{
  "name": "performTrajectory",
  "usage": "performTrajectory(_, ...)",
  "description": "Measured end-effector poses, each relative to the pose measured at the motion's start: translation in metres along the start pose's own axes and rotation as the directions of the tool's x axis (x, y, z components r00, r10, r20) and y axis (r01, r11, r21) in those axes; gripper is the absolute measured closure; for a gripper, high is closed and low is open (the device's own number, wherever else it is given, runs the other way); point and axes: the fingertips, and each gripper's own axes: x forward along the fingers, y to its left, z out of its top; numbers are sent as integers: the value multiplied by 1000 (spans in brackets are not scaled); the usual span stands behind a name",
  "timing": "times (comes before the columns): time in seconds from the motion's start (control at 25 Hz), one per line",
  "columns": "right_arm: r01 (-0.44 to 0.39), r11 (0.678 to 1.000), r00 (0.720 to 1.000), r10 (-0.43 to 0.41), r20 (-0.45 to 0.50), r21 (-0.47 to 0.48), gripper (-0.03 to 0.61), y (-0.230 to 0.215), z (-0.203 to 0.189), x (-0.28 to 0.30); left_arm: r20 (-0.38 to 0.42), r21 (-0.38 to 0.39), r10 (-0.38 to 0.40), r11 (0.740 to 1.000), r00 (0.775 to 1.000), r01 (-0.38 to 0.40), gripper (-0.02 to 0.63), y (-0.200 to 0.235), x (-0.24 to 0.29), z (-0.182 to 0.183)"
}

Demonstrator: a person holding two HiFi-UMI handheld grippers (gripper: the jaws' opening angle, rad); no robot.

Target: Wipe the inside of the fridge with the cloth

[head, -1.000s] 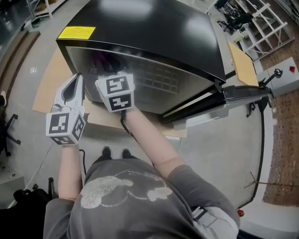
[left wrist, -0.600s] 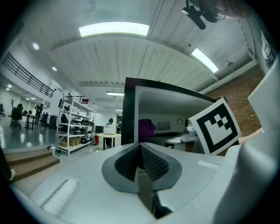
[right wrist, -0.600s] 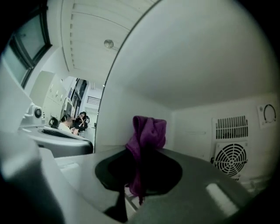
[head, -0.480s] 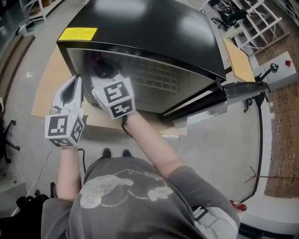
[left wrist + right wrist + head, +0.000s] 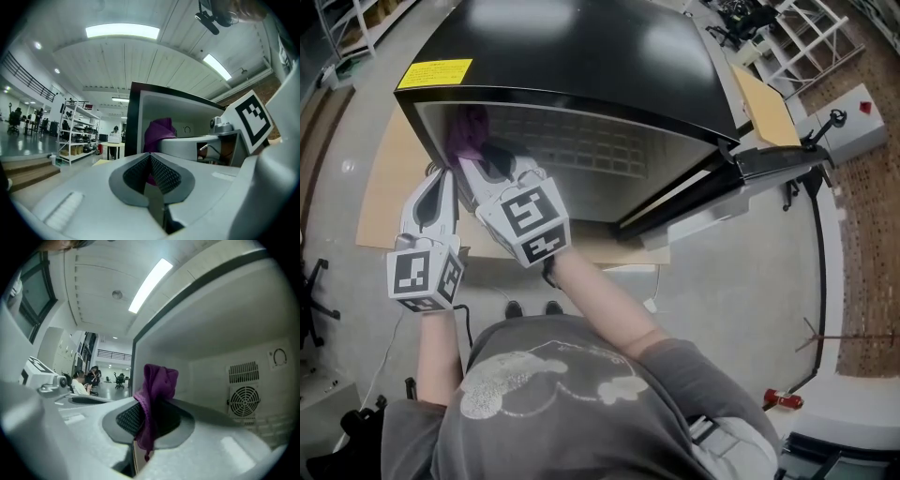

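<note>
1. Right gripper [image 5: 481, 161]: jaws clamped on the cloth. Reaches into the open front of the fridge, at its left side; marker cube faces up toward the head view.
2. Cloth [image 5: 157, 392]: purple, bunched. Pinched between the right gripper's jaws; one fold stands up past the jaw tips and a tail hangs back down between the pads. In the head view it shows just ahead of the right gripper's tips, under the fridge's upper front edge.
3. Left gripper [image 5: 151, 174]: jaws together, nothing between them. Held just left of the right gripper and a little behind it, outside the fridge opening, pointing toward the cabinet's left front edge.
4. Fridge [image 5: 581, 56]: black outer shell, pale interior, open toward the person. Directly ahead of both grippers.
5. Fan grille [image 5: 243, 401]: round, with a slotted vent above it, on the interior back wall. Ahead and right of the right gripper.
6. Yellow label [image 5: 434, 73]: on the fridge top, above and ahead of the left gripper.
7. Cardboard sheet [image 5: 384, 187]: flat on the floor, under the fridge, below the left gripper.
</note>
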Motion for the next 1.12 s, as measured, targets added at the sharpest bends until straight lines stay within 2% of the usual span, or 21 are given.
performTrajectory(0.24,100,994,991,-95,-90,48,538,-33,-23,9,6,-7,-12,1000,1000,12,595,-3,4,0)
performTrajectory(0.64,303,950,939,-285,-193,74,538,-99,-44,-44,21,-4,-83,997,996,83,595,-32,27,5)
performTrajectory(0.92,445,890,883,-416,-217,100,538,-144,-52,-103,5,0,-172,985,985,172,595,-72,46,2)
performTrajectory(1.12,544,833,826,-510,-240,99,537,-173,-59,-146,7,3,-228,974,974,228,595,-98,56,2)
